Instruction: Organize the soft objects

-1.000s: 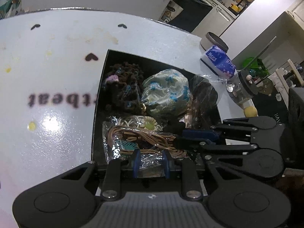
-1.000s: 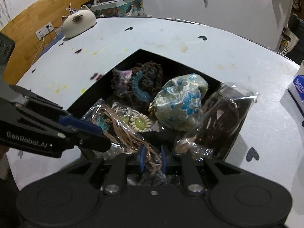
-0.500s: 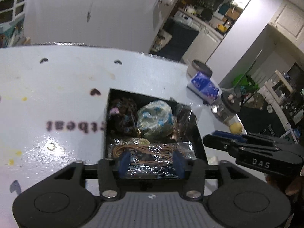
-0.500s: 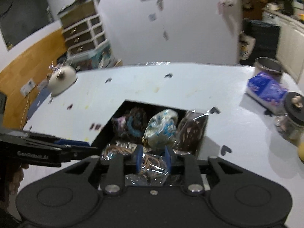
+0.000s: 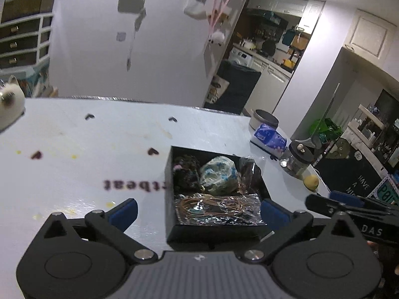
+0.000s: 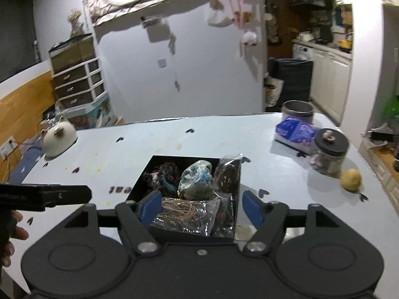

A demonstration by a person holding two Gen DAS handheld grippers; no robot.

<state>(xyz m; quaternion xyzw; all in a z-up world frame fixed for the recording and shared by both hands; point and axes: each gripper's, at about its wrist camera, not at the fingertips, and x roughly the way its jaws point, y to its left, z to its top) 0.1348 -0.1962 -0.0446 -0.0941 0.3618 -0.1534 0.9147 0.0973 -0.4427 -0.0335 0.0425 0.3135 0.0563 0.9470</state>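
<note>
A black box (image 5: pixel 214 234) on the white table holds dark crocheted scrunchies (image 5: pixel 185 174), a blue-flowered pouch (image 5: pixel 219 177), a clear bag of brown pieces (image 5: pixel 248 174) and, at the front, a clear bag of tan cord (image 5: pixel 214 209). My left gripper (image 5: pixel 198 213) hovers above and in front of the box, its jaws opening wide and touching nothing. My right gripper (image 6: pixel 202 205) hangs likewise over the box (image 6: pixel 192 236), jaws opening, clear of the cord bag (image 6: pixel 184 211). Each gripper's fingers show at the edge of the other's view.
At the table's right side stand a tissue pack (image 6: pixel 296 130), a dark-lidded glass jar (image 6: pixel 329 152), a lemon (image 6: pixel 351 179) and a metal tin (image 6: pixel 296 108). A white cat-shaped ornament (image 6: pixel 58 138) sits at the far left. A hand (image 6: pixel 15 234) holds the left gripper.
Both grippers were shut on the cord bag; they have opened, let it go into the box's front, and risen back away from the box.
</note>
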